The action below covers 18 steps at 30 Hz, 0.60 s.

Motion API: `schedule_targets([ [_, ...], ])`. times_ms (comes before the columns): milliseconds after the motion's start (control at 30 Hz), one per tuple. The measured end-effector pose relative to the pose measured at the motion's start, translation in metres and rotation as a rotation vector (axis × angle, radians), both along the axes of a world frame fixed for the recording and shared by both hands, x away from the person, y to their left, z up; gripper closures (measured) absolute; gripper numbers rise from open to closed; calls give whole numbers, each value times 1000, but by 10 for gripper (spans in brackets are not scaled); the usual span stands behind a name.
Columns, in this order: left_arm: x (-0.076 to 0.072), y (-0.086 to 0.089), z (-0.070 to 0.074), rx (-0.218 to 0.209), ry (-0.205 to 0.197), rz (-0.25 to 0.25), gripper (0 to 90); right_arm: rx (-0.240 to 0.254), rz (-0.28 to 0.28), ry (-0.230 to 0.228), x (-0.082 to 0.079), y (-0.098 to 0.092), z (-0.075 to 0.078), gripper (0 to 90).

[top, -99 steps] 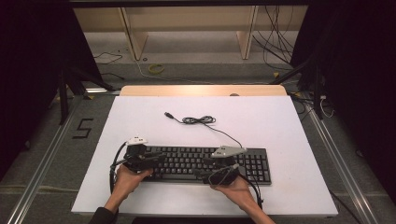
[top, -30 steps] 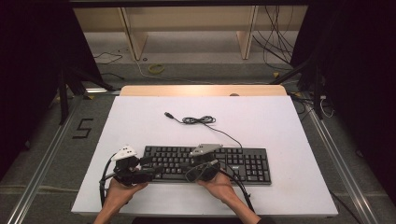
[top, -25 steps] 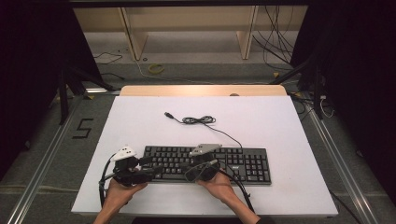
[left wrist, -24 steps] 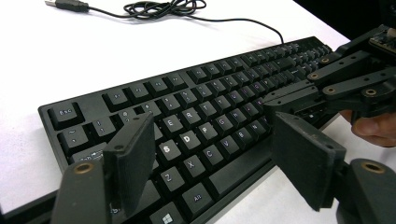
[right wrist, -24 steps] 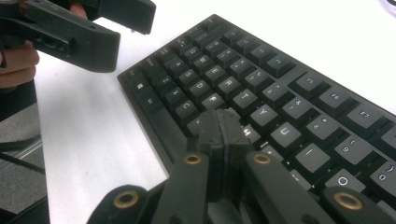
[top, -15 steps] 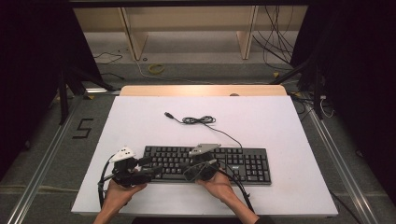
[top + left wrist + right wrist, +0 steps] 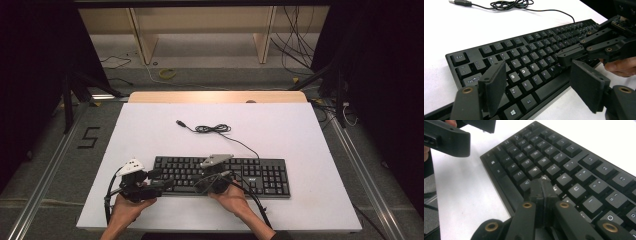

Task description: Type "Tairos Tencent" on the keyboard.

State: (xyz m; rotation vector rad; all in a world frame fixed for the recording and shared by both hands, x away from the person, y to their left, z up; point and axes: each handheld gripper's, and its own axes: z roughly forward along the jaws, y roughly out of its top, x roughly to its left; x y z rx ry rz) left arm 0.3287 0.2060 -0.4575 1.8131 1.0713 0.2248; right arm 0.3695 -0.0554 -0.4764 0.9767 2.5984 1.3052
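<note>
Setting: a white table (image 7: 150,130) seen from above, a person's two hands reaching in from its near edge.
Keyboard: a black keyboard (image 7: 260,172) lies flat near the front of the table, its long side parallel to that edge.
Cable: its cable (image 7: 212,129) runs back from the keyboard in a loose coil, the USB plug (image 7: 180,122) lying free on the table.
Left gripper: the left gripper (image 7: 162,184) sits at the keyboard's left end, jaws spread wide with nothing between them, hovering over the lower-left keys.
Right gripper: the right gripper (image 7: 543,188) has its jaws pressed together, empty, tips down on the letter keys near the middle rows.
</note>
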Motion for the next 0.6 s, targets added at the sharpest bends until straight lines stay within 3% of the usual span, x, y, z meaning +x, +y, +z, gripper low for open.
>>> schedule_targets([
  [600,-1,1,-1,-4,-3,4,291,-21,-5,4,1,-1,-2,900],
])
